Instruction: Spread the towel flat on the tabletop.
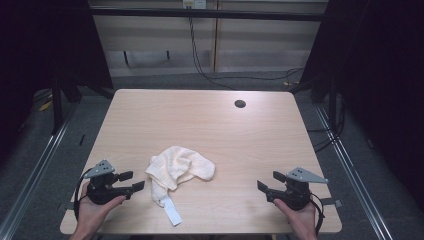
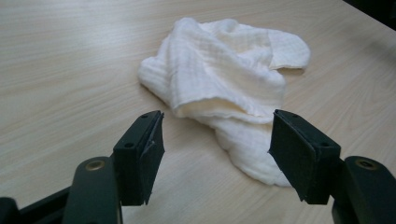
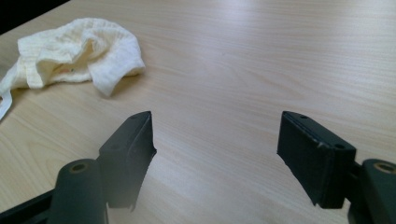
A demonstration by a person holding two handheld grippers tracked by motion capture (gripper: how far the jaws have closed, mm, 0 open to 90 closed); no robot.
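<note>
One crumpled cloth (image 1: 179, 171) lies on one table (image 1: 200, 120) between two grippers, left (image 1: 131, 182) and right (image 1: 270, 182), both spread wide, holding nothing

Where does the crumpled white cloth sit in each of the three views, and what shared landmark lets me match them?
High view: the cloth lies low centre on the table, nearer the left gripper.
Left gripper view: the cloth lies centre, just beyond the open jaws.
Right gripper view: the cloth lies upper left, far from the jaws.
Shared landmark: the cloth's white label strip, at the left edge in the right gripper view.
</note>
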